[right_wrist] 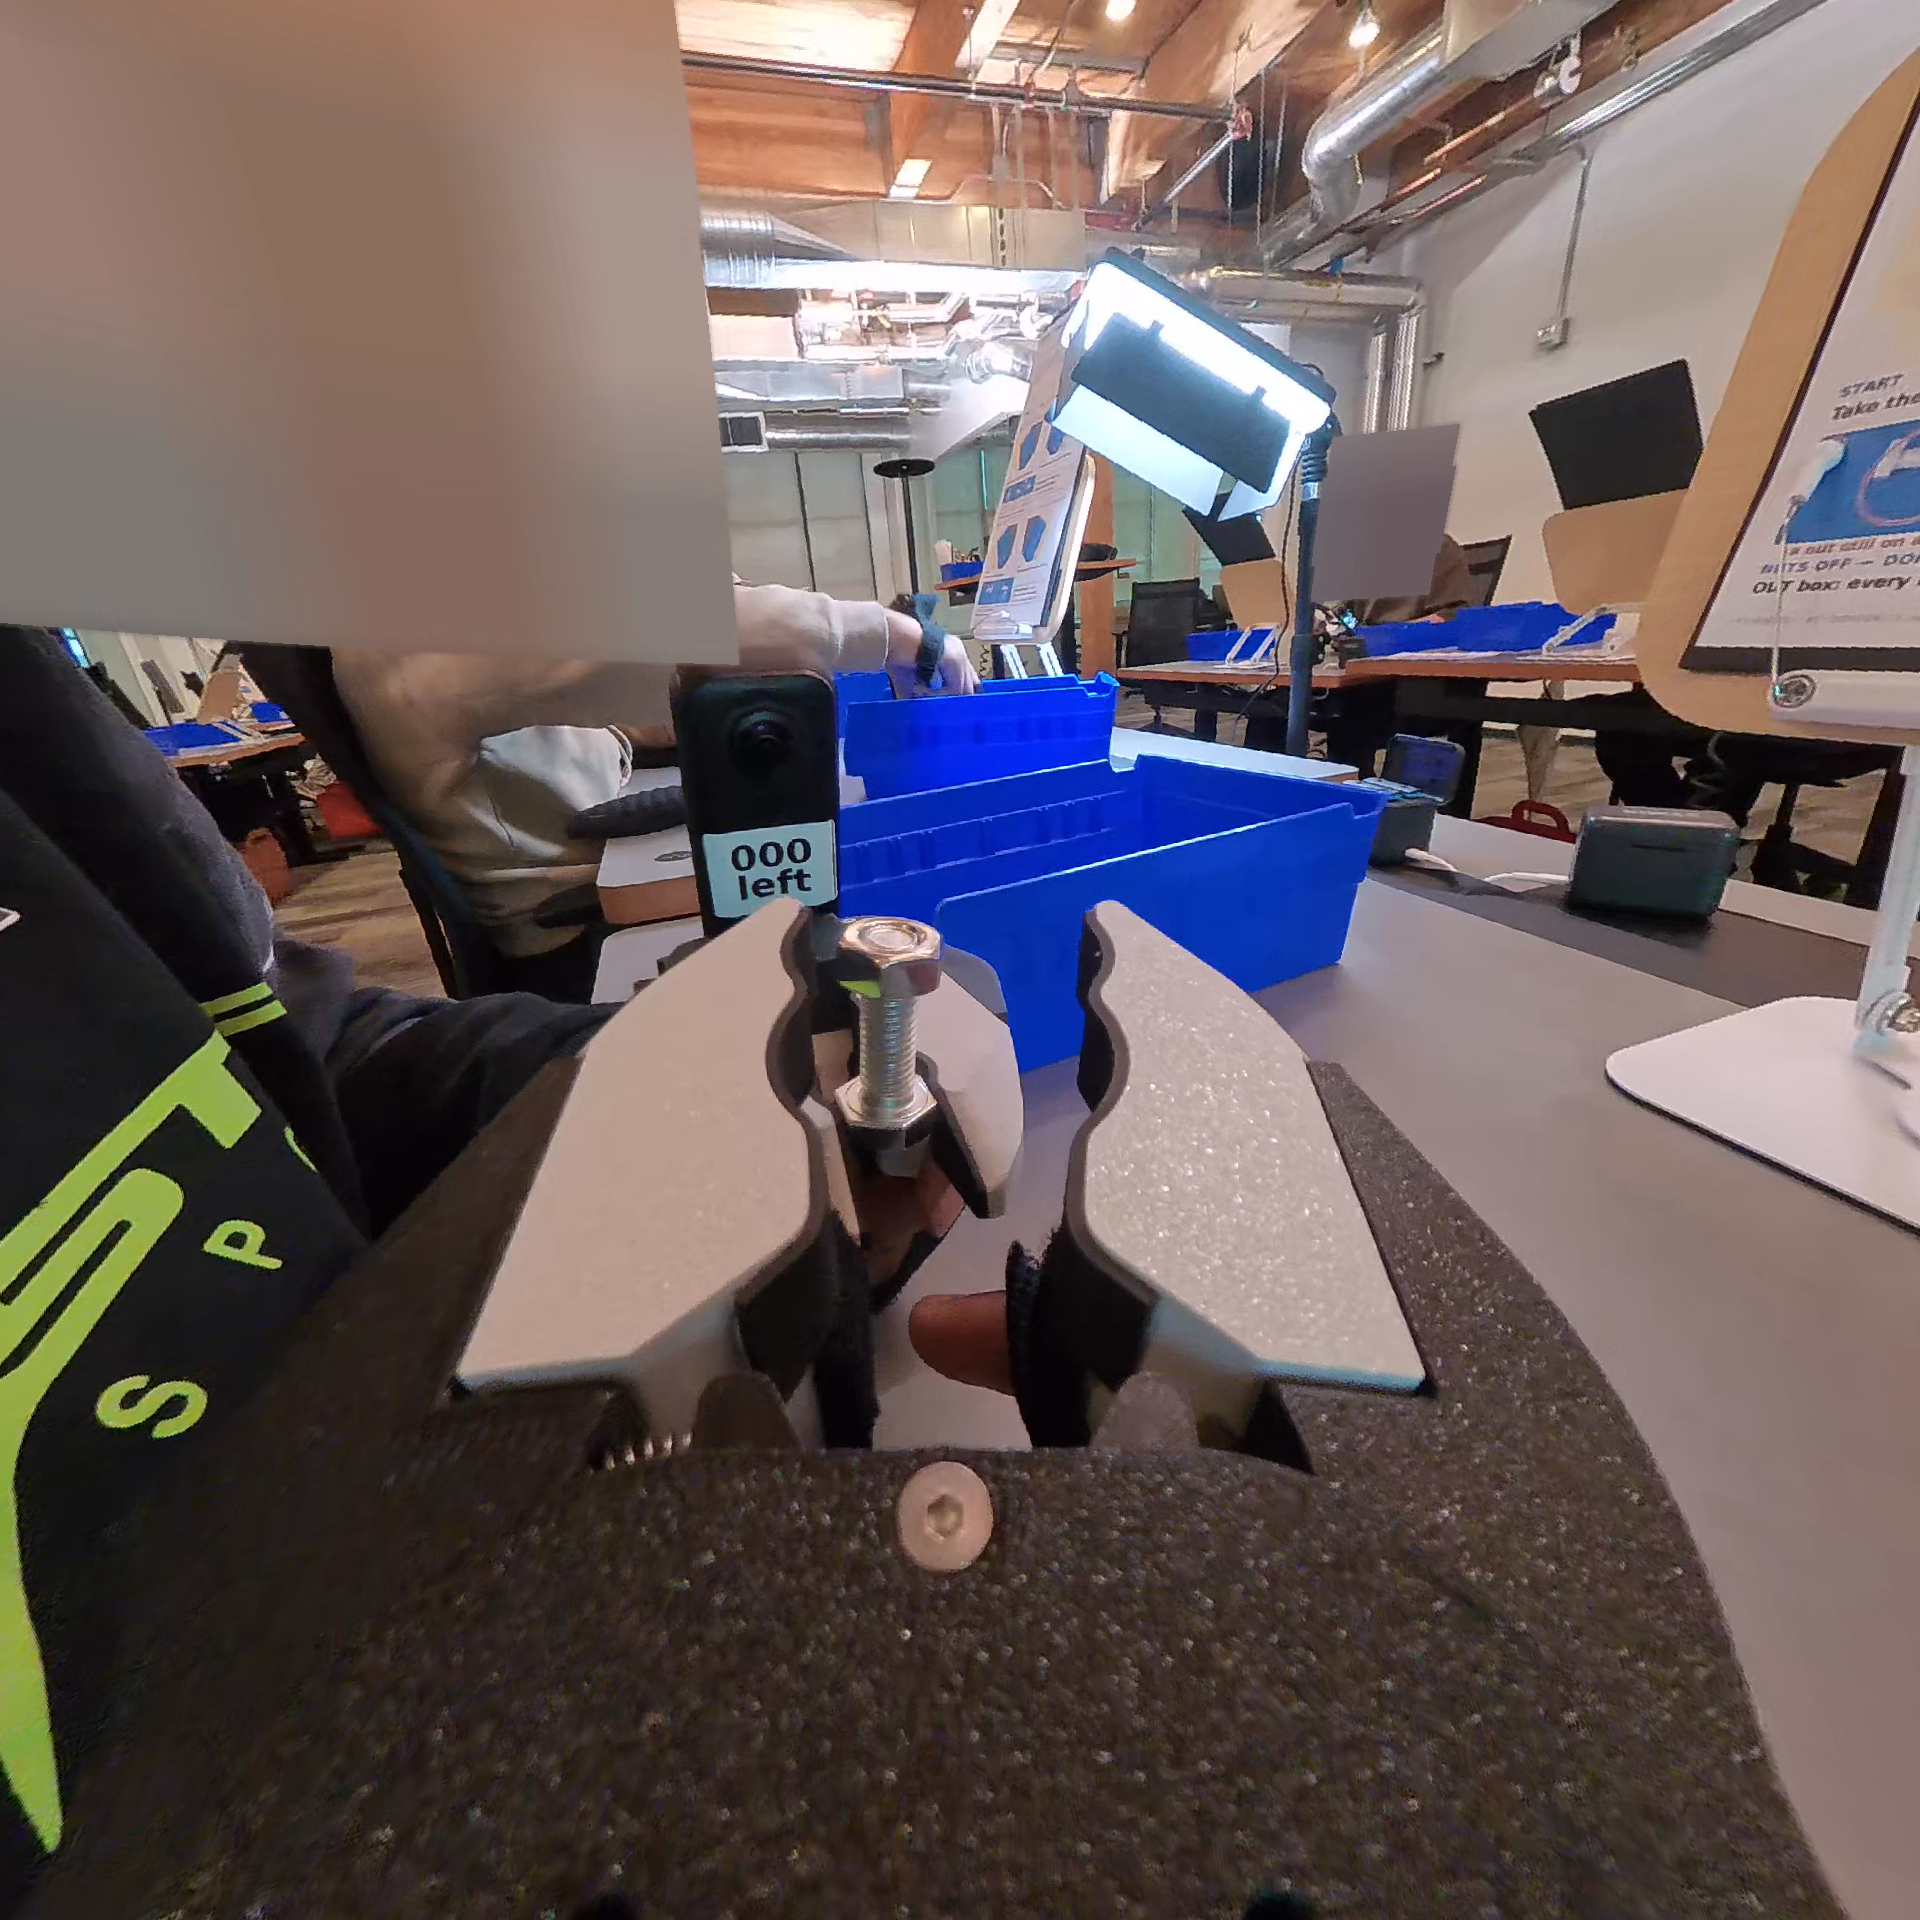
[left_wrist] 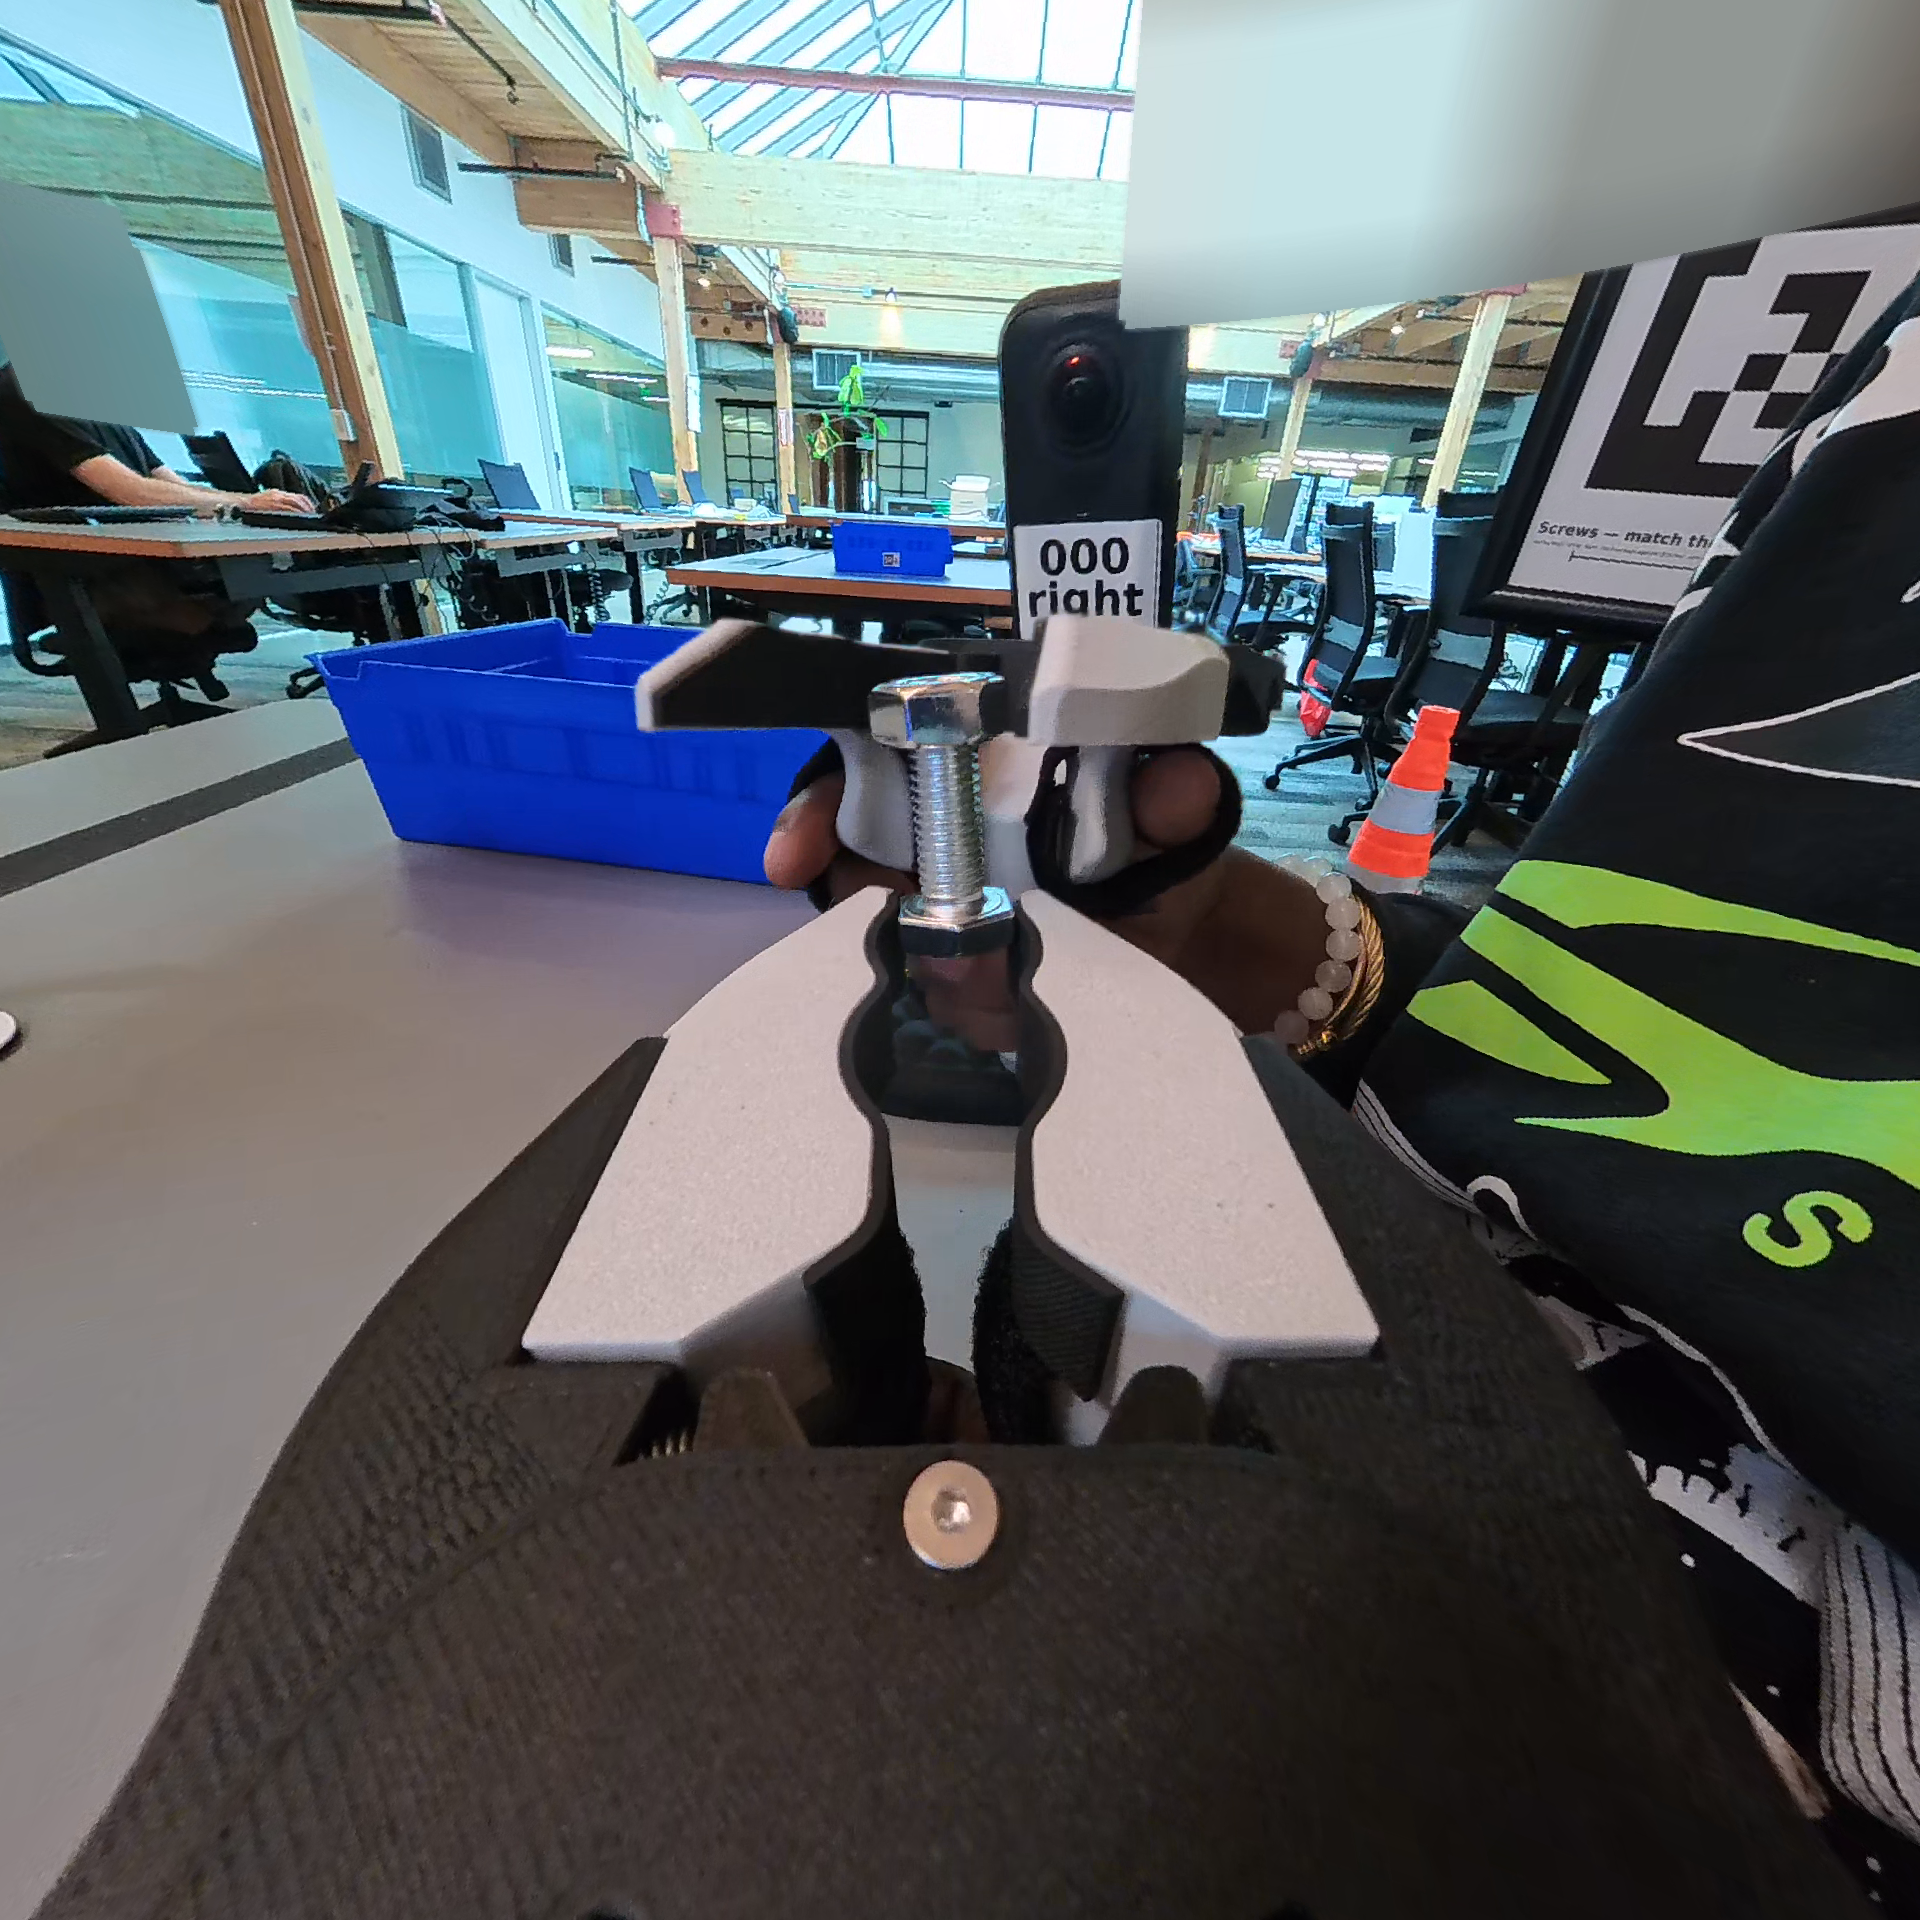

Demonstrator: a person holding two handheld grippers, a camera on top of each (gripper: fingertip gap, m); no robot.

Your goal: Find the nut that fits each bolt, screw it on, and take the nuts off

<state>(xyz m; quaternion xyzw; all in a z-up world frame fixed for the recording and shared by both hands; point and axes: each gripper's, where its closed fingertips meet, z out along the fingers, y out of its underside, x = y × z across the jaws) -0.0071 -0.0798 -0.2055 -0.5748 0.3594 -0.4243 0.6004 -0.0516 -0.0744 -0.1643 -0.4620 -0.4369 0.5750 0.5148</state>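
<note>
One bolt (left_wrist: pixel 943 800) stands upright in the air above the grey table (left_wrist: pixel 312 1039), long axis vertical, hex head up and threaded shank pointing down. A nut (left_wrist: pixel 954 923) sits at the shank's lower end. The left gripper (left_wrist: pixel 954 930) has its fingertips closed on that nut. The right gripper (right_wrist: pixel 940 971) reaches around the bolt head with its fingers spread, a clear gap on one side. Behind them, a blue bin (right_wrist: pixel 1143 883) rests toward the table's far edge, and a white stand base (right_wrist: pixel 1766 1091) sits at its right edge.
</note>
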